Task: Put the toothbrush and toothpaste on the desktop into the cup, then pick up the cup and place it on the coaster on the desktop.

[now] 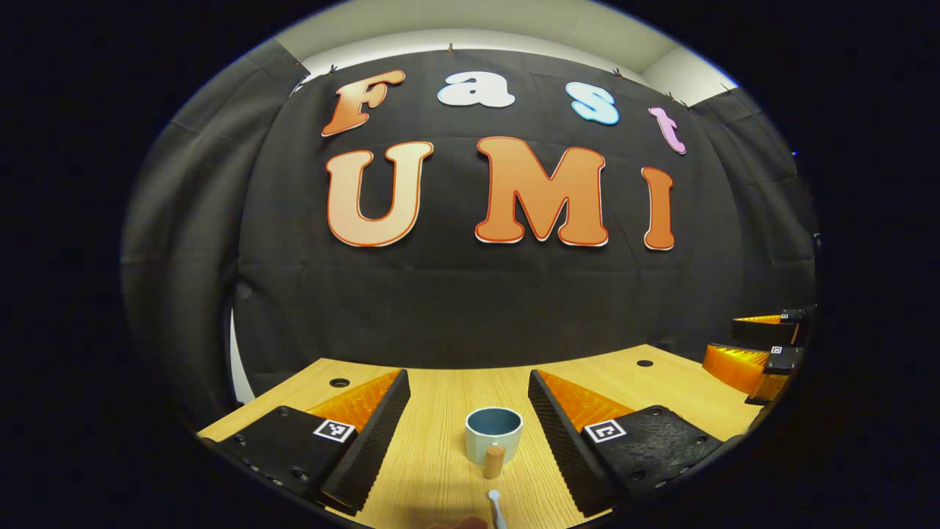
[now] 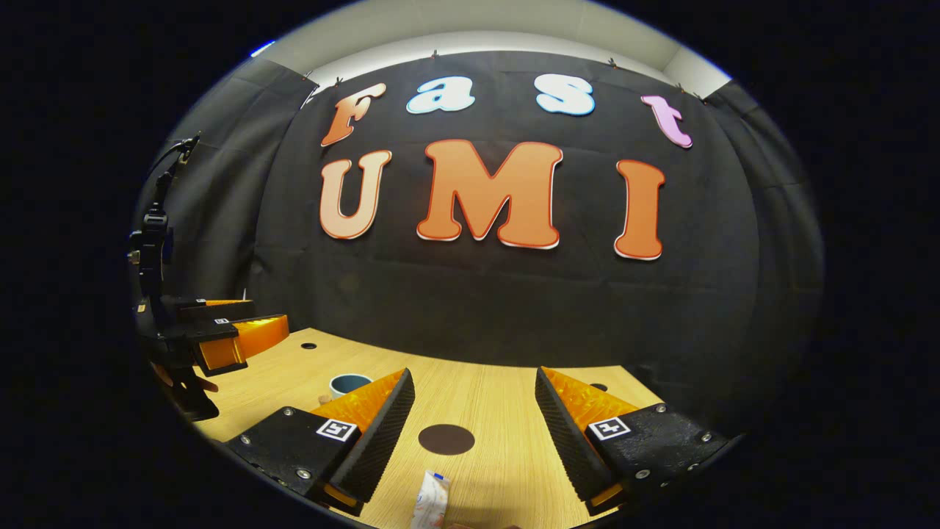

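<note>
Left gripper [image 1: 466, 422] held wide open above the desktop [image 1: 433, 470], fingers either side of the cup [image 1: 493, 433], gripping nothing; right gripper [image 2: 474, 419] likewise wide open and empty, coaster [image 2: 446, 439] between its fingers farther out

Step in hand, by judgement: the approach to the first pick-up, neither item yet in the cup

Toothbrush [image 1: 496, 508]: white head and slim neck at the bottom edge of the left gripper view, just short of the cup handle, remainder cut off

Toothpaste [image 2: 430, 501]: small white tube, blue cap toward the coaster, flat on the wood near the right gripper's fingers

Cup: pale outside, blue-grey inside, upright, stubby wooden handle facing the camera, well apart from the dark round coaster

Next move, likely: lowering over one item, closing across its narrow width, lifting cleanly, then tipping it upright into the cup mouth
</note>
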Motion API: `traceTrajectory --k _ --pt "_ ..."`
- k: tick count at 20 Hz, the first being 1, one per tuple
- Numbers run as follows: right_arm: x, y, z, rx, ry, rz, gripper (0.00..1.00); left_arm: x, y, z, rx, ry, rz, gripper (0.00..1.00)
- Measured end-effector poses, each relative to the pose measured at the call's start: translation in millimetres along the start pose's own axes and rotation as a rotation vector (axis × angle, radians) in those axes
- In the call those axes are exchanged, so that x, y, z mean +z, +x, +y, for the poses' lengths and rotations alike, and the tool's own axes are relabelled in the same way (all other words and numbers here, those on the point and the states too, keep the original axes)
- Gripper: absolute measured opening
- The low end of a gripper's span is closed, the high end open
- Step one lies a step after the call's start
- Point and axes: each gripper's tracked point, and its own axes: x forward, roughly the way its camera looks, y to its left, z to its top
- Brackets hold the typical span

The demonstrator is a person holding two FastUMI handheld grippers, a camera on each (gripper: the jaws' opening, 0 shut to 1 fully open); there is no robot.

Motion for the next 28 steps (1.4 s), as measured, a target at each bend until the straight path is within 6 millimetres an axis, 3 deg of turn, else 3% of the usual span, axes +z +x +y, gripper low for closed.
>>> traceTrajectory --k 14,18,26,28 --pt "-100.5 -9.7 15.8 0.039 0.004 0.273 0.99 -114.5 -2.1 -14.3 -0.075 -0.032 0.386 0.98" --pt "-125.5 -12.7 20.3 0.044 0.017 0.349 0.99 -138.8 -15.4 -22.9 -0.096 -0.042 0.455 0.98" --pt "-172.3 -16.7 30.4 0.064 -0.023 0.5 0.99 -189.5 -20.3 -40.9 -0.128 -0.056 0.622 0.98" --pt "-186.3 -17.3 27.7 0.061 -0.04 0.545 0.98 -192.7 -25.6 -41.4 -0.128 -0.049 0.677 0.98"
